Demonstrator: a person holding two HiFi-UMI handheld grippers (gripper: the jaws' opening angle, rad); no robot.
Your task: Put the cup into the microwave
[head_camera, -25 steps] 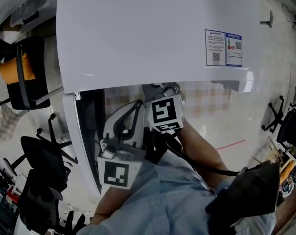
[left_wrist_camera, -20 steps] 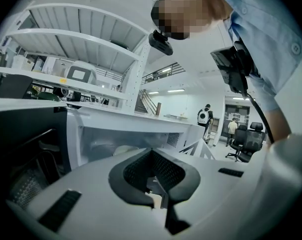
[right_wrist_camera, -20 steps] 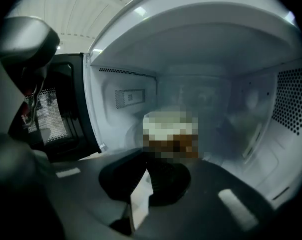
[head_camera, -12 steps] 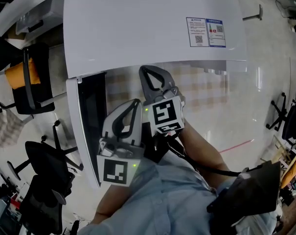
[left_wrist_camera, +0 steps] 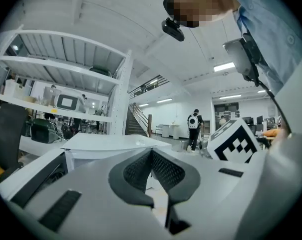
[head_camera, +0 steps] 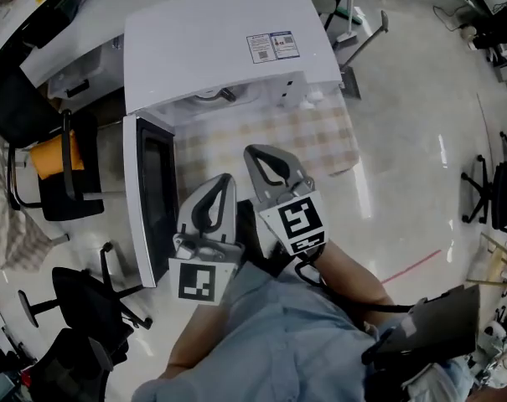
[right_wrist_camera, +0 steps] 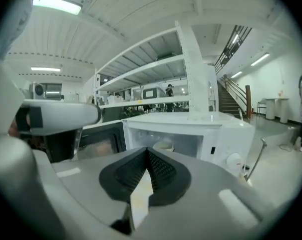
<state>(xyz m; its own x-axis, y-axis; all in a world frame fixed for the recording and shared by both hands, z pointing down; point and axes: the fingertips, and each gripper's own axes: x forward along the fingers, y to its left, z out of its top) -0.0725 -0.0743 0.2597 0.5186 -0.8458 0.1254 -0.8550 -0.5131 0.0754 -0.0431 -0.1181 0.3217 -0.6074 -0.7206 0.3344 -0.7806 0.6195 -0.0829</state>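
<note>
- Left tool (left_wrist_camera: 151, 153): jaws closed together with nothing between them. It sits just beside the right tool, on that tool's left.
- Right tool (right_wrist_camera: 147, 151): jaws pressed fully together, gripping nothing.
- Cup (right_wrist_camera: 163, 146): pale, standing inside the microwave's cavity. It is straight ahead of the right tool's tips and well apart from them.
- Microwave (head_camera: 219, 40): white, ahead of both tools. Its door (head_camera: 148, 199) is swung wide open on the left tool's side.
- Chequered cloth (head_camera: 320, 136): covers the surface in front of the microwave, under both tools' tips in the head view.
- Dark office chairs (head_camera: 77, 291): on the floor, out past the left tool's outer side.
</note>
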